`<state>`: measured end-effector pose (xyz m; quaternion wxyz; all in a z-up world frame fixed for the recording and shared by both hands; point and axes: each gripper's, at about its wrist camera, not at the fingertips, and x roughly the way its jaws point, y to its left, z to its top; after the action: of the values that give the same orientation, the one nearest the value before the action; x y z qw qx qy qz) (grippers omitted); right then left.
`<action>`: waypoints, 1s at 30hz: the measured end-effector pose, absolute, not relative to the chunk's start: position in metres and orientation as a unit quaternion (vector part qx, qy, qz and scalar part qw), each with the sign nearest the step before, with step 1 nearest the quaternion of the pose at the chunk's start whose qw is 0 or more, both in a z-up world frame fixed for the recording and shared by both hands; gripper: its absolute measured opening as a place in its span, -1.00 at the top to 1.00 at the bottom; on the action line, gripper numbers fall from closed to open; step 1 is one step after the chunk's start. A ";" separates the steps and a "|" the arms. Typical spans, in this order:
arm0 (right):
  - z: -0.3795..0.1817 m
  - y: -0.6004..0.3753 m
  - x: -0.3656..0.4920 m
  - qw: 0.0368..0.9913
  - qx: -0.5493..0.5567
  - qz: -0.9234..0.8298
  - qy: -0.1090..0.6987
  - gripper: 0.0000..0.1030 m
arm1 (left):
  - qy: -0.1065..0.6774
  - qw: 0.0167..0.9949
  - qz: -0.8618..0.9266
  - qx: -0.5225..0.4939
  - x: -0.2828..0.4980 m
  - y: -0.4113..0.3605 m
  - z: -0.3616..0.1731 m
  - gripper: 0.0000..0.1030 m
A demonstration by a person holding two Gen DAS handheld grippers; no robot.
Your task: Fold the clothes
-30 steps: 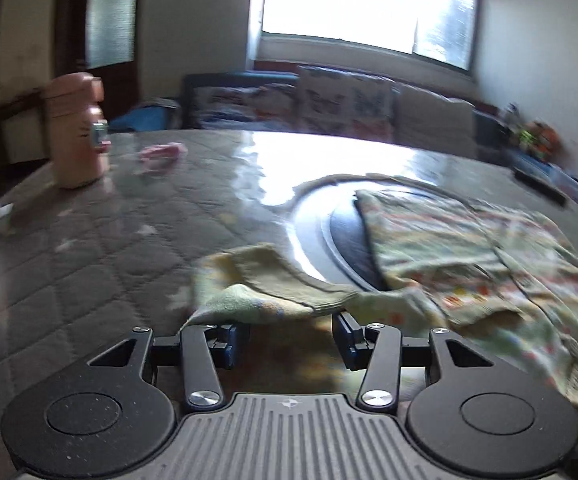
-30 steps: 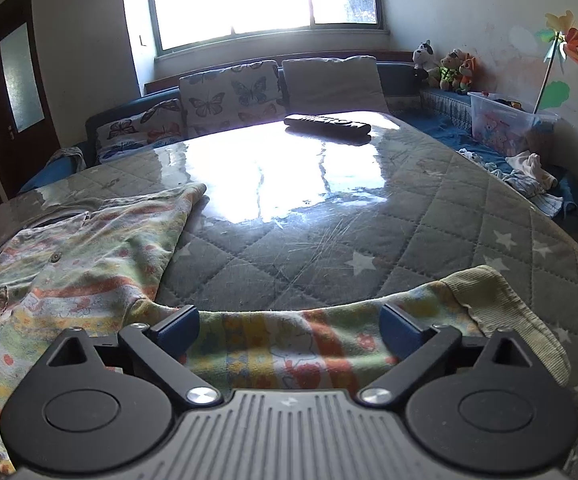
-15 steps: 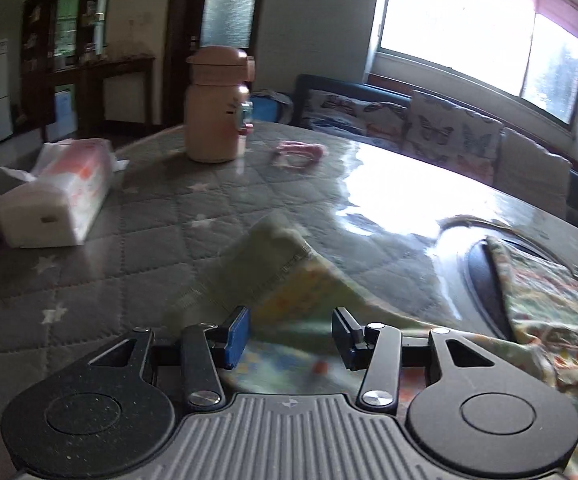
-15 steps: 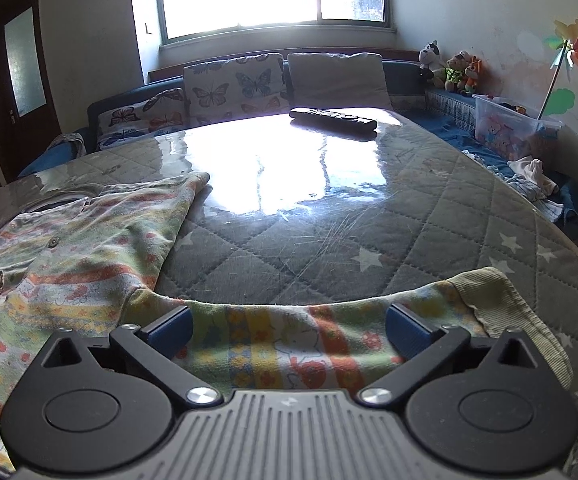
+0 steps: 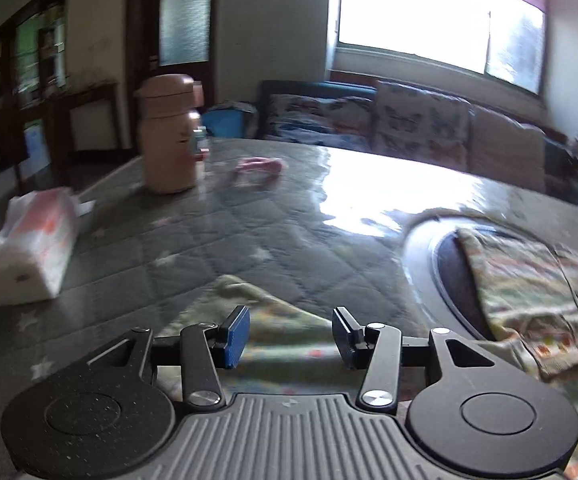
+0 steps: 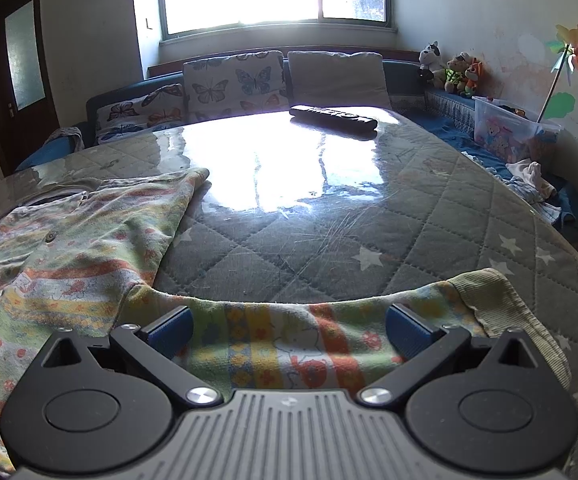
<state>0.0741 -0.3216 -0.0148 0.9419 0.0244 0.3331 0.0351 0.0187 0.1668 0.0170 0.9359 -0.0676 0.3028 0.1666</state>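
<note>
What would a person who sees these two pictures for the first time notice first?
Probably the colourful patterned child's garment, spread over the left of the grey quilted table cover, with one sleeve lying between the open right gripper. Next comes the bright window glare in the middle of the table, with a long black remote control behind it. In the left wrist view, a tall pink bottle stands at the far left.

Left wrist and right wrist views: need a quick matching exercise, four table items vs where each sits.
Things:
1. pink flask
2. tissue pack
3. remote control
4. patterned garment

Places:
A. far edge of the table, near the sofa cushions
B. spread flat, one sleeve under the right gripper
C. left edge of the table, lying on its side
D. upright, far left, beside a small pink item

Pairs: 1-D, 2-C, 3-A, 4-B
</note>
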 end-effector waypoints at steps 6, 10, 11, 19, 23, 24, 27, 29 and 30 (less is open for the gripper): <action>-0.014 -0.323 0.074 0.942 0.029 0.037 0.332 -1.00 | 0.322 0.934 0.157 -0.009 0.033 0.152 0.000 -0.08; -0.014 -0.322 0.074 0.942 0.025 0.035 0.333 -1.00 | 0.320 0.930 0.179 -0.010 0.031 0.163 -0.001 -0.16; -0.014 -0.322 0.074 0.942 0.024 0.035 0.333 -1.00 | 0.320 0.929 0.184 -0.012 0.030 0.165 0.000 -0.13; -0.015 -0.320 0.075 0.941 0.019 0.033 0.335 -1.00 | 0.299 0.948 0.106 -0.011 0.020 0.121 0.021 -0.25; -0.014 -0.319 0.075 0.941 0.016 0.032 0.336 -1.00 | 0.306 0.949 0.078 0.009 0.026 0.097 0.015 -0.27; -0.014 -0.319 0.075 0.941 0.015 0.032 0.336 -1.00 | 0.309 0.948 0.075 0.012 0.026 0.095 0.013 -0.28; -0.015 -0.318 0.075 0.941 0.010 0.030 0.338 -1.00 | 0.313 0.948 0.061 0.021 0.021 0.087 0.009 -0.36; -0.015 -0.317 0.075 0.940 0.008 0.030 0.339 -1.00 | 0.312 0.948 0.052 0.031 0.014 0.081 0.008 -0.43; -0.015 -0.317 0.075 0.940 0.007 0.030 0.339 -1.00 | 0.312 0.948 0.045 0.036 0.010 0.078 0.007 -0.48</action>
<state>0.0754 -0.3166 -0.0152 0.9404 0.0069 0.3388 0.0295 0.0102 0.0785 0.0070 0.9484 0.0359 0.3118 0.0451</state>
